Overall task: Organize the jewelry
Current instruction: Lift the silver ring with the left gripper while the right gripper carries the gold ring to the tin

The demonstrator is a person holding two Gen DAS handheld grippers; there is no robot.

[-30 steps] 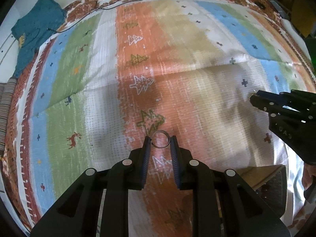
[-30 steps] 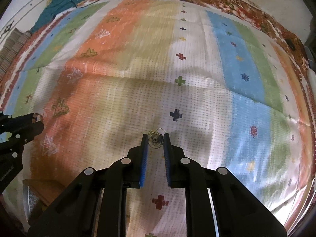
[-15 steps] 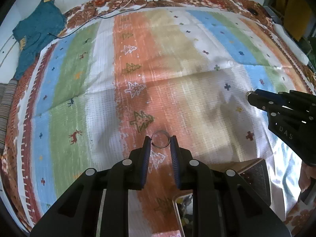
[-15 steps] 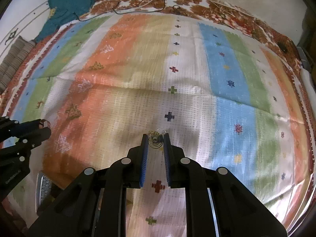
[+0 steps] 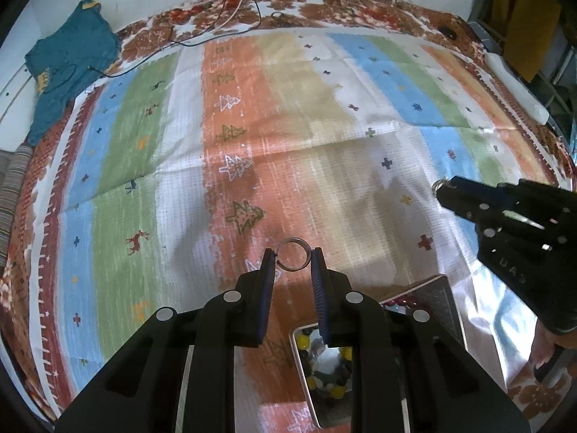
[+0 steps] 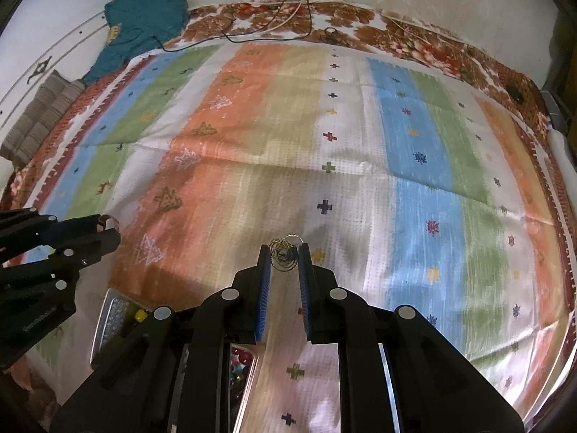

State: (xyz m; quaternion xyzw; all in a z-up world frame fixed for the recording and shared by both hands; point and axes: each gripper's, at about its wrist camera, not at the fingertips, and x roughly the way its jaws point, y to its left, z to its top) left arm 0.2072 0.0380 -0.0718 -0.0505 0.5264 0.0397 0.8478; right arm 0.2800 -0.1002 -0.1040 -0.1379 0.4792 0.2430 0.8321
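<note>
While you hold both tools above the striped cloth (image 5: 324, 166), the box (image 5: 436, 303) with the beads (image 5: 335, 379) lies nearest you, under the tool bodies, its metal rim (image 6: 104, 321) showing in the right wrist view.

Your left gripper (image 5: 293, 260) is narrowed onto a plain silver ring (image 5: 293, 254), which sits between the blue pads at their tips. Your right gripper (image 6: 285, 259) is narrowed too, pinching a small wire-wrapped ornament (image 6: 285, 254) at its tips; whether that is a ring or an earring, the pictures do not tell.

Both pieces hang clear above the cloth, apart from each other.

Farther off, a teal garment (image 5: 68, 68) lies at the cloth's far left corner, and thin cables (image 6: 288, 18) trail across the flowered border (image 6: 396, 39) by the wall.
</note>
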